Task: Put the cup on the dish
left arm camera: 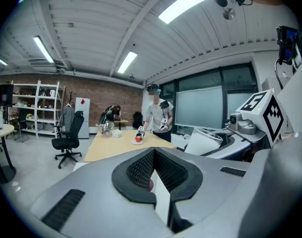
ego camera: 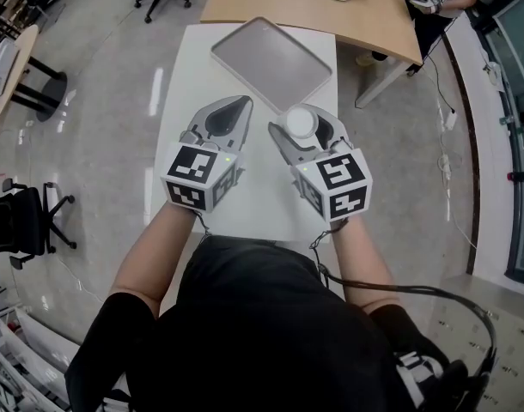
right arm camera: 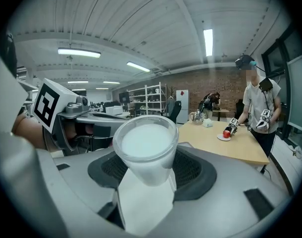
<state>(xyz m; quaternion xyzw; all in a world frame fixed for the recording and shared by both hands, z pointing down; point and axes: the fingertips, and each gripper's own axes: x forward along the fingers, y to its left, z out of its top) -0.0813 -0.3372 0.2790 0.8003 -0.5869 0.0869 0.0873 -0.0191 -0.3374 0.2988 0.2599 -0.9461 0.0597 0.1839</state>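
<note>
White plastic cup (right arm camera: 146,150) clamped in right tongs (right arm camera: 147,175); left tongs (left arm camera: 156,177) closed, empty. Lower it level onto grey rectangular dish (ego camera: 271,63).

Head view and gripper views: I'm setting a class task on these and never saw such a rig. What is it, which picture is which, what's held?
A person holds a two-jaw gripper in each hand. The head view looks down from their head; each gripper view looks along one gripper's jaws. On the white table lies an empty grey dish. The right gripper is shut on a white cup, short of the dish. The left gripper is shut, holding nothing.
</note>
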